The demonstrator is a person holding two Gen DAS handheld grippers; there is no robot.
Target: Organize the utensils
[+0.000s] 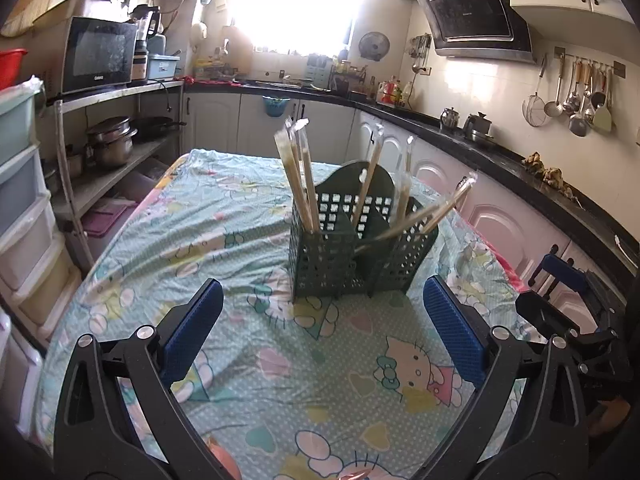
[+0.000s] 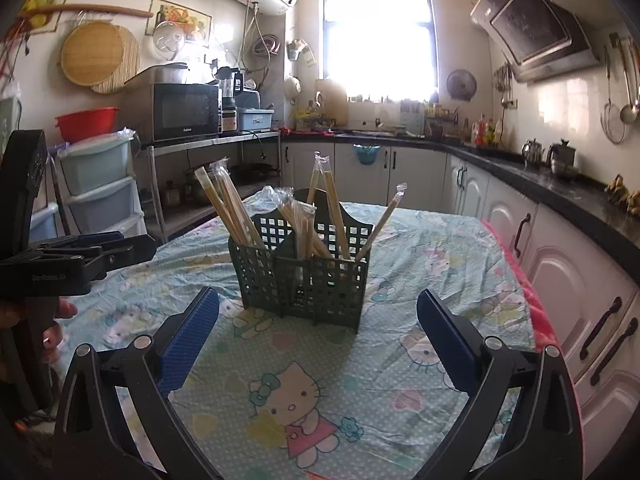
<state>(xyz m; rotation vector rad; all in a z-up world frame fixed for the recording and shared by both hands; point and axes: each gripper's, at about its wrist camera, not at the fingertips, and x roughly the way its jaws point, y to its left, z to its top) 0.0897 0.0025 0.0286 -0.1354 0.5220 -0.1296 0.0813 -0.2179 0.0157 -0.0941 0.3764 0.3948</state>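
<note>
A dark green perforated utensil holder (image 1: 352,248) (image 2: 304,276) stands on the table in the middle of both views. Several pairs of wrapped wooden chopsticks (image 1: 300,176) (image 2: 232,212) stick up out of its compartments, some leaning outward. My left gripper (image 1: 322,300) hangs open over the cloth just in front of the holder, nothing between its blue pads. My right gripper (image 2: 318,308) is open too, in front of the holder, empty. Each gripper also shows at the edge of the other's view: the right gripper (image 1: 568,292), and the left gripper (image 2: 80,256) held by a hand.
The table wears a light blue cartoon-cat cloth (image 1: 256,392) (image 2: 420,240). Plastic drawers (image 2: 100,188) and a shelf with a microwave (image 2: 180,112) stand to the left. A dark counter (image 2: 560,188) over white cabinets runs along the right.
</note>
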